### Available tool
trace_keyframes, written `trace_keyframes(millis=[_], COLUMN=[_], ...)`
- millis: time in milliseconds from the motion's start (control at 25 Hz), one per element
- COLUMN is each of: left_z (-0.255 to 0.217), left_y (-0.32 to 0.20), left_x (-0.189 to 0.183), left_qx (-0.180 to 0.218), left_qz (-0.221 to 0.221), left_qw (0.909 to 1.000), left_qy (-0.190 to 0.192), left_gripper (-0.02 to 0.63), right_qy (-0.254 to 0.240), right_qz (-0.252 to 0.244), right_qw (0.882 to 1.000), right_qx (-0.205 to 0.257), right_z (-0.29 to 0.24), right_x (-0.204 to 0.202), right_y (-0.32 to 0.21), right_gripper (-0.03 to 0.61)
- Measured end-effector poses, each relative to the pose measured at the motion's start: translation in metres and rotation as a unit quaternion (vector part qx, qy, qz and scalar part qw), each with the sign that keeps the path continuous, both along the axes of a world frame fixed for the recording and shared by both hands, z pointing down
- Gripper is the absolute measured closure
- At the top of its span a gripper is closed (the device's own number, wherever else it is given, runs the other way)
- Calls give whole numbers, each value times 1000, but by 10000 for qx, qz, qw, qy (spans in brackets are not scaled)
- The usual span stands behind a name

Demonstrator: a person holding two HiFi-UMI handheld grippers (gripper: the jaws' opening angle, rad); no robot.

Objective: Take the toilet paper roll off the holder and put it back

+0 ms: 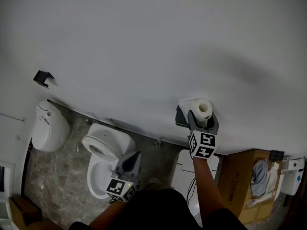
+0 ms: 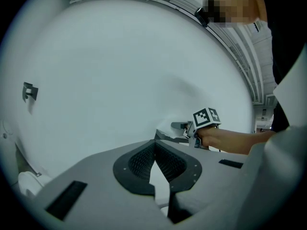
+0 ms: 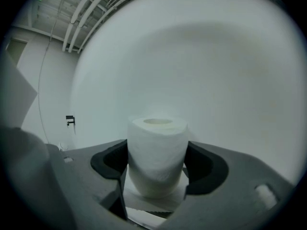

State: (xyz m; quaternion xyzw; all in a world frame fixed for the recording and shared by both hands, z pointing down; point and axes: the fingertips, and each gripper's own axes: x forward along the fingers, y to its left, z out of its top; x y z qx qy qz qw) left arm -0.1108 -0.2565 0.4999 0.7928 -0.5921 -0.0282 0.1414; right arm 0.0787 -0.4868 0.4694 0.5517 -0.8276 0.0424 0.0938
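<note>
A white toilet paper roll (image 1: pixel 203 109) stands upright between the jaws of my right gripper (image 1: pixel 202 117), close to the white wall. In the right gripper view the roll (image 3: pixel 157 152) fills the gap and both pads press on its sides, with a loose sheet hanging under it. The dark holder (image 1: pixel 181 118) is fixed to the wall just left of the roll. My left gripper (image 1: pixel 132 160) hangs low over the toilet, away from the roll. Its jaws (image 2: pixel 154 147) meet at the tips with nothing between them. The left gripper view shows the holder (image 2: pixel 168 135) and the right hand's marker cube.
A white toilet (image 1: pixel 103 152) with its lid up stands below left, and a white bin (image 1: pixel 48 126) further left. A small black bracket (image 1: pixel 44 78) sits on the wall. A cardboard box (image 1: pixel 249 176) with cloth stands at the lower right, a white panel (image 1: pixel 192 172) beside it.
</note>
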Motion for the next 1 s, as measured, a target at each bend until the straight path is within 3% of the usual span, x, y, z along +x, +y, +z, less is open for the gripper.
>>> trace_keyframes(millis=[200,560,840,1000], left_z=[3,-11,-17,-23], left_y=[8,17,37,44], left_x=[-1,-5,0,2], left_qx=[-76,93,178,272], left_qz=[5,141,349,457], left_qw=[9999,9999,9992,9986], left_qy=[-74,22,10,25], left_gripper=[598,598,598,598], right_qy=[-175,-574,-275,-305], right_qz=[-272,-252,-172,-7], right_qw=[9993,9963,9922,9911], right_qx=[194,589,1205,1297], right_z=[-14,-67,-123,-139], right_x=[-2,14,31,47], right_y=[16,55,117,154], right_gripper=[236,236,236,236])
